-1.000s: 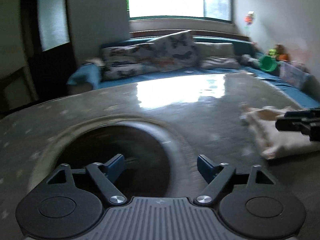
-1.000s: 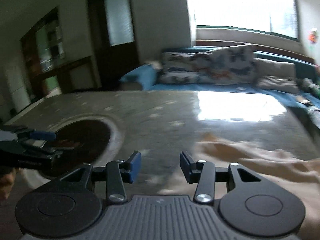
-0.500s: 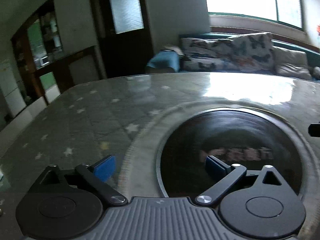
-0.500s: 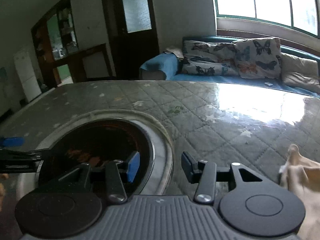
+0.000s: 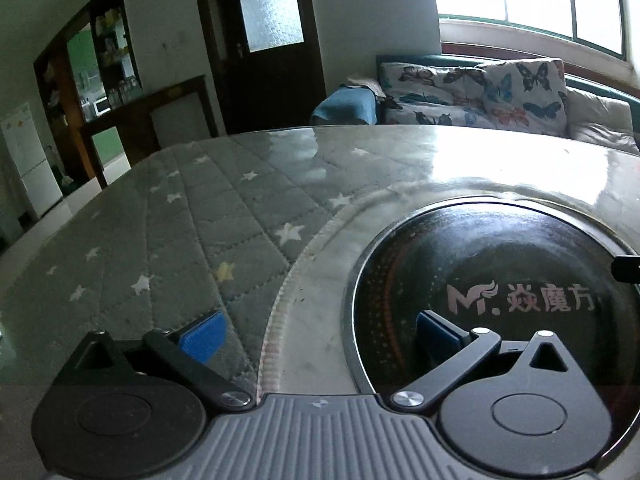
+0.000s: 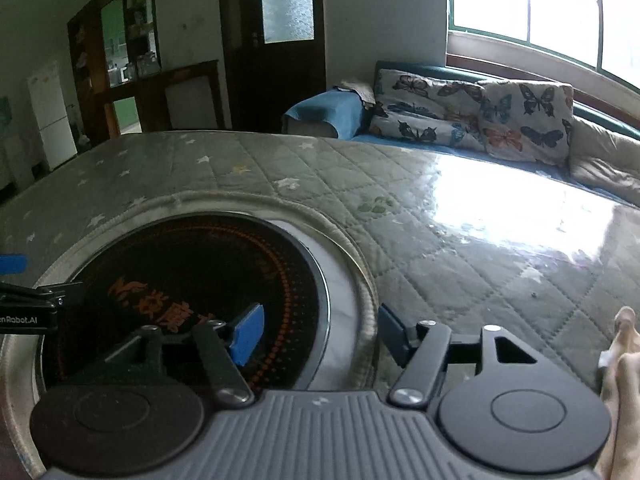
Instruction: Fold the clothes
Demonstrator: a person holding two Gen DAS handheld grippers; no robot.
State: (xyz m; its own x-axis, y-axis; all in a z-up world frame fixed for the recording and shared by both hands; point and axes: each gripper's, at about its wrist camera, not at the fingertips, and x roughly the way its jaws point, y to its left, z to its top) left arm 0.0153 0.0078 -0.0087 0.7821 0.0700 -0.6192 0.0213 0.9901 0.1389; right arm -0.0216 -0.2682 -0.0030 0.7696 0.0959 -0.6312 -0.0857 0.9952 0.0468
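The cream garment (image 6: 622, 376) shows only as a crumpled edge at the far right of the right wrist view, lying on the table; the left wrist view does not show it. My left gripper (image 5: 316, 332) hangs over the quilted, star-patterned table cover (image 5: 200, 220) and the rim of a round black cooktop (image 5: 500, 280). Its jaws are opening wide, with nothing between them. My right gripper (image 6: 320, 332) straddles the cooktop's (image 6: 192, 280) right rim, left of the garment. Its jaws are opening too, and hold nothing.
A glossy sheet covers the table and glares under the window. Behind the table are a blue sofa with butterfly cushions (image 6: 472, 120), a dark door (image 5: 260, 40), a wooden cabinet and a white fridge (image 5: 24, 160).
Both views swung left, away from the cream garment toward the black cooktop. The garment left the left wrist view and slid to the right wrist view's edge. Both pairs of jaws spread wider.
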